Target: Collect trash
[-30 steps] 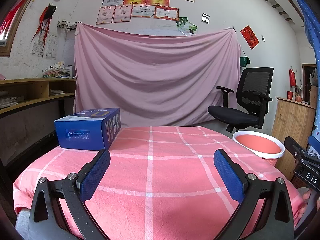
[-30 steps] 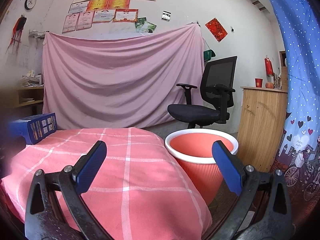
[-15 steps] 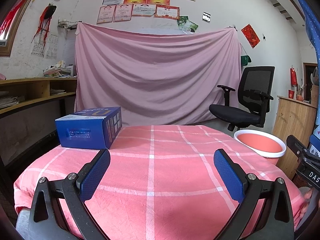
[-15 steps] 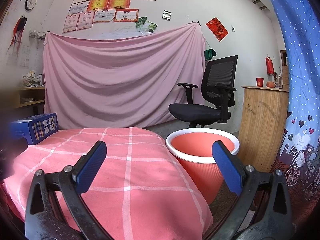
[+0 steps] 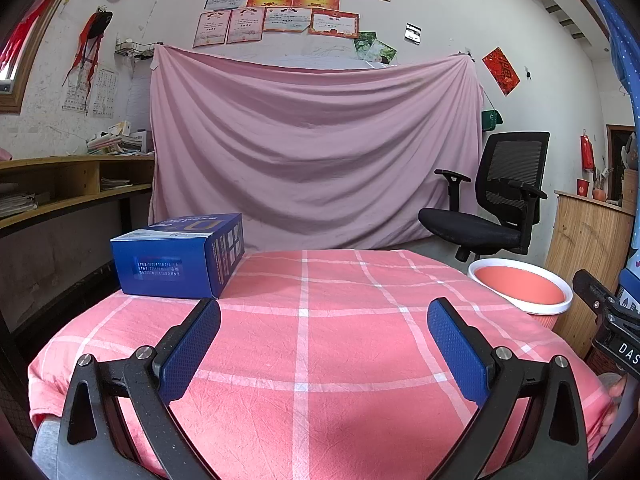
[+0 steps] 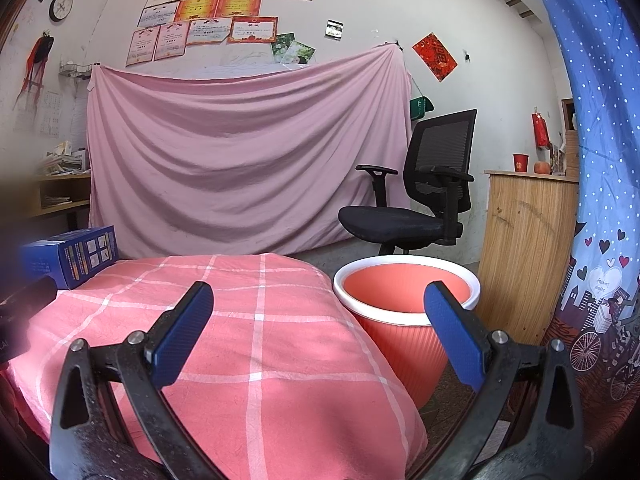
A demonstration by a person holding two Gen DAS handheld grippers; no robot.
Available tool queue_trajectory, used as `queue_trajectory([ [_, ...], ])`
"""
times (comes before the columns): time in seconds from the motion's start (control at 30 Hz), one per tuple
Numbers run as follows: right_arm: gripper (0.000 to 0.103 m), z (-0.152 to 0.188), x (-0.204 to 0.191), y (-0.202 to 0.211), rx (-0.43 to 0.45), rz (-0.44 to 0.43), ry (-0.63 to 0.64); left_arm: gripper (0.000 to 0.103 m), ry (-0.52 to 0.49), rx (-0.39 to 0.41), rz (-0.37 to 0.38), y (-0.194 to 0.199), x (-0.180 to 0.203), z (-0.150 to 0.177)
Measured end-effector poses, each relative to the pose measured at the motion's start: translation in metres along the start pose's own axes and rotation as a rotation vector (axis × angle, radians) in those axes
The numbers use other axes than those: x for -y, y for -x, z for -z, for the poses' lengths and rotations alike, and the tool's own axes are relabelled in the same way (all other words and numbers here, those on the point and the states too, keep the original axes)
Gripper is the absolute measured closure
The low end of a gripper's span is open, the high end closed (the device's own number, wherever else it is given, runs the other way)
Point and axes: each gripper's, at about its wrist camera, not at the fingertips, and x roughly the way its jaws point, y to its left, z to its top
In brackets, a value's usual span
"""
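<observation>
A: Looking at the blue box (image 5: 180,258), it rests on the far left of the bench (image 5: 320,340); both claws, left claw (image 5: 324,334) and right claw (image 6: 318,328), gape wide and empty

B: It seems light, stiff cardboard, a little smooth; I would take its two long sides, then carry it to the bin (image 6: 404,312) beside the bench

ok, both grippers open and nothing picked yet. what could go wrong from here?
1. The blue box sits at the far left edge of the table; a nudge from the left gripper could push it off rather than grip it.
2. The box looks wide next to the open jaws, so a grasp may slip.
3. The bin stands on the floor off the table's right side, opposite the box; a loose hold could drop it during the carry.
</observation>
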Motion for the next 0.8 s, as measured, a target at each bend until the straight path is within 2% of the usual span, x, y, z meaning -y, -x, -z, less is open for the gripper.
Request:
queue_trajectory([
  [0.8,0.0,0.0008,-0.0005,-0.001,-0.001,-0.003,-0.001,0.002,-0.002,0.0,-0.001,0.0002,0.0016,-0.0001],
])
